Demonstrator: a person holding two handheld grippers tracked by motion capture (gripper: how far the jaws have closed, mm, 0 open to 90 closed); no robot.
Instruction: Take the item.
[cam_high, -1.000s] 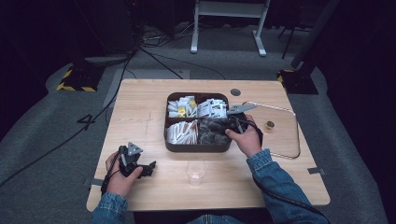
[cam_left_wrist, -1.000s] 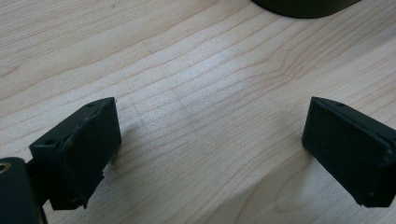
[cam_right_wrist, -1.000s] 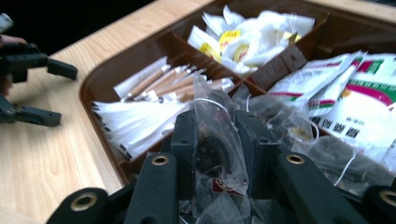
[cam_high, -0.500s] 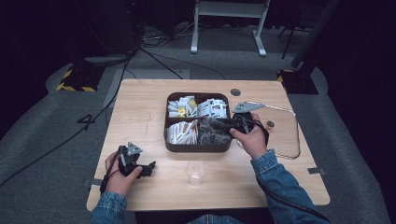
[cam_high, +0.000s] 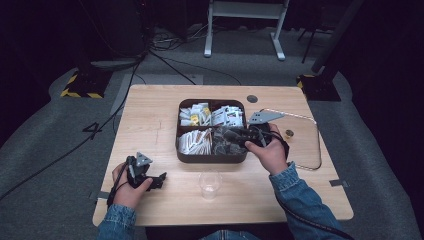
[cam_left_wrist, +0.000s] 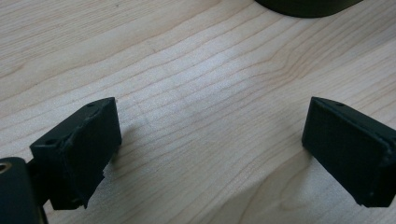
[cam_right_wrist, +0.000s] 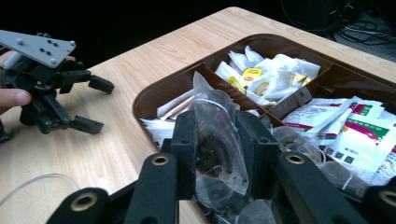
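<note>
A brown four-compartment tray (cam_high: 210, 157) of sachets sits at the table's middle. My right gripper (cam_high: 235, 136) is over its near-right compartment. In the right gripper view the right gripper (cam_right_wrist: 217, 135) is shut on a clear plastic packet (cam_right_wrist: 215, 116) with dark contents, held just above the other packets. White sachets (cam_right_wrist: 355, 130) and yellow-labelled ones (cam_right_wrist: 254, 77) fill the other compartments. My left gripper (cam_high: 155, 179) rests on the table at the near left. It stands open over bare wood (cam_left_wrist: 210, 154), and the tray's edge (cam_left_wrist: 308, 7) lies beyond it.
A clear plastic cup (cam_high: 209, 184) stands in front of the tray near the front edge. A clear lid (cam_high: 305, 145) with a small brass knob (cam_high: 288, 133) lies right of the tray. Bare wood stretches left of the tray. Dark floor and cables surround the table.
My right hand has shifted slightly toward the near edge, and its gripper has swung left over the near-right compartment. The left gripper has not moved.
</note>
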